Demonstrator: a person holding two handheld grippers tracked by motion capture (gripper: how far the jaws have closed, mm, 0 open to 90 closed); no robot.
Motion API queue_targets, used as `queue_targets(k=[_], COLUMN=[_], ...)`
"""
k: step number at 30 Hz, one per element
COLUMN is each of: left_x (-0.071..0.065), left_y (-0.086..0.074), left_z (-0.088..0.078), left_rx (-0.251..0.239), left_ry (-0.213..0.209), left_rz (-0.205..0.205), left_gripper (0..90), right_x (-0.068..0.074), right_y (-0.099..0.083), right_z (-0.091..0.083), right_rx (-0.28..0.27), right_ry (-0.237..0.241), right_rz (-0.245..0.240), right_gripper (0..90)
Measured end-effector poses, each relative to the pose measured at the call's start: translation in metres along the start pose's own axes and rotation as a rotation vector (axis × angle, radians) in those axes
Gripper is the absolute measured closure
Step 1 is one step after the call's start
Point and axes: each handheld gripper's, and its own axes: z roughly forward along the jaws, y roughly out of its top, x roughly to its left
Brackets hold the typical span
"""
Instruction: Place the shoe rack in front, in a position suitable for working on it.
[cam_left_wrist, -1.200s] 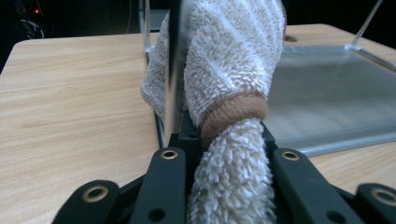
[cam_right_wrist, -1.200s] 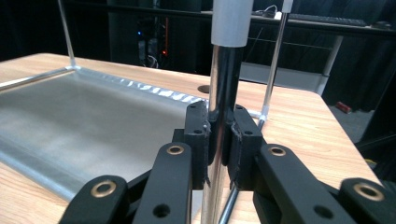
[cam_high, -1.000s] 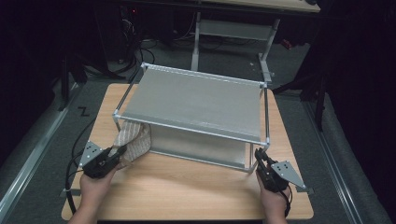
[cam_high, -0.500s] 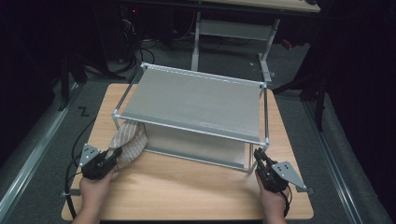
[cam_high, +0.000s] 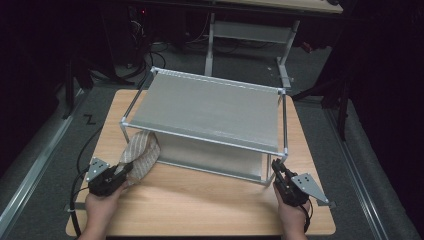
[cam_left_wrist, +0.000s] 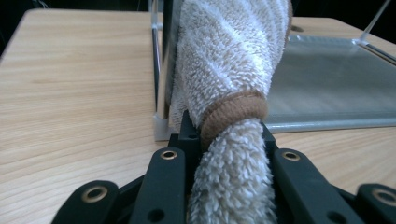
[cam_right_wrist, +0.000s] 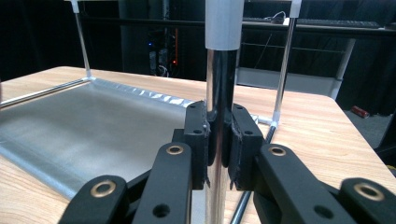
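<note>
Two grippers are seen at the table's near edge: a striped towel (cam_high: 141, 156), lying at the rack's (cam_high: 210, 107) front-left corner, is clamped by the left gripper (cam_high: 119, 172); the rack's front-right post (cam_right_wrist: 219, 116) is clamped by the right gripper (cam_high: 278, 172).

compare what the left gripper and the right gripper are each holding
The left gripper is shut on a soft, fluffy beige towel lying by the rack's left front corner. The right gripper is shut on the rack's hard, shiny upright front-right post. Both sit at the rack's front.
</note>
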Motion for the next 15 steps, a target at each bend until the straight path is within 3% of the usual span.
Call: queue_targets(k=[4,6,9,15], left_x=[0.002,0.006,0.021,0.035], left_y=[-0.005,-0.01,-0.023,-0.029], left_z=[-0.018,-0.025,-0.038,-0.053], left_rx=[0.0,0.008,0.037,0.038], left_ry=[0.018,0.034,0.063,0.115], left_rz=[0.029,0.023,-0.027,-0.058], left_gripper=[73.7,73.7,73.8,73.8], right_x=[0.0,0.0,-0.001,-0.001], right_y=[0.0,0.0,0.0,0.0], right_z=[0.0,0.0,0.0,0.001], right_rx=[0.0,-0.001,-0.002,-0.004], right_ry=[0.003,0.003,0.001,0.002], right_rz=[0.0,0.003,0.005,0.006], right_gripper=[80.3,80.3,80.3,80.3])
